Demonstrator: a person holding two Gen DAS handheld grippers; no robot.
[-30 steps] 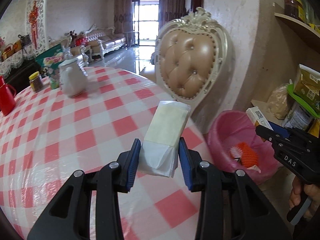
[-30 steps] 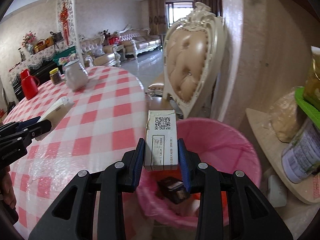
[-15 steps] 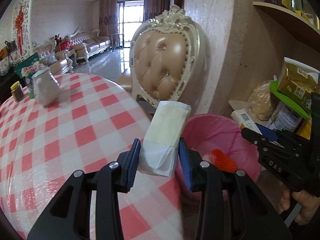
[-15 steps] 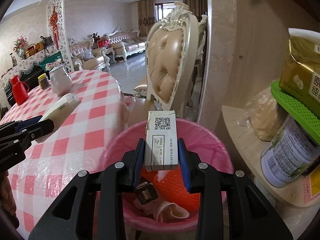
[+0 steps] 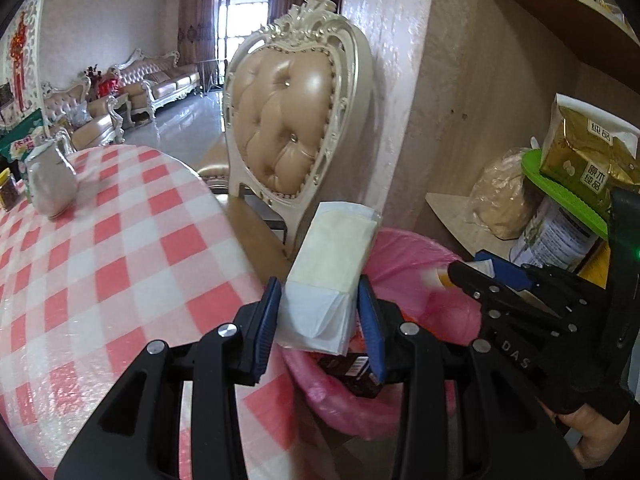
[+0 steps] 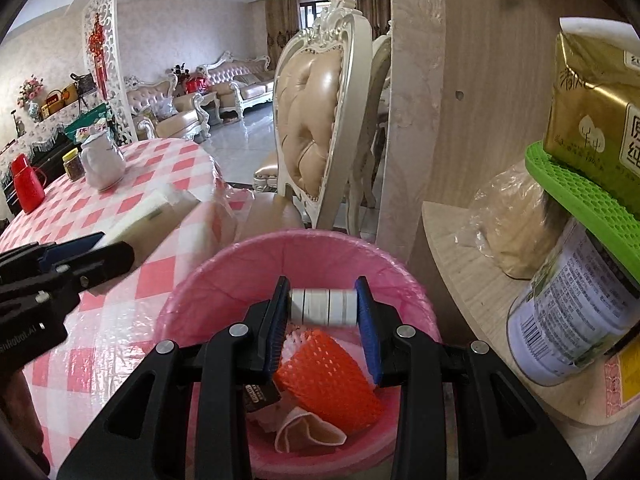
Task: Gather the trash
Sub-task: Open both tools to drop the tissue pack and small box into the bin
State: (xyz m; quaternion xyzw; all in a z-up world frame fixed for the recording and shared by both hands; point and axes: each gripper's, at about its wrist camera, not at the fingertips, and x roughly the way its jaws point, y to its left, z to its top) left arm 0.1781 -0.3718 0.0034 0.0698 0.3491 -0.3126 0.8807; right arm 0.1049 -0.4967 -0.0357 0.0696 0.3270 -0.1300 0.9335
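My left gripper [image 5: 318, 320] is shut on a white tissue pack [image 5: 330, 268] and holds it at the table's edge, just over the near rim of the pink-lined trash bin [image 5: 404, 248]. My right gripper [image 6: 322, 308] is over the bin [image 6: 224, 264]. A small white box [image 6: 322, 306] sits blurred between its pads, end-on and tipping down; the jaws look slightly spread. The bin holds an orange foam net [image 6: 328, 376], a dark packet [image 6: 258, 394] and a pink cloth [image 6: 308, 432].
A round table with a red-checked cloth [image 5: 100, 264] lies left of the bin, with a white jug [image 5: 50, 184] on it. A padded chair [image 5: 288, 128] stands behind the bin. A shelf [image 6: 472, 264] to the right holds a tin [image 6: 568, 312], bags and a green mat.
Both grippers moved right, toward the bin. The right gripper dropped lower over the bin and the small box tipped from upright to end-on. The tissue pack now reaches the bin's rim.
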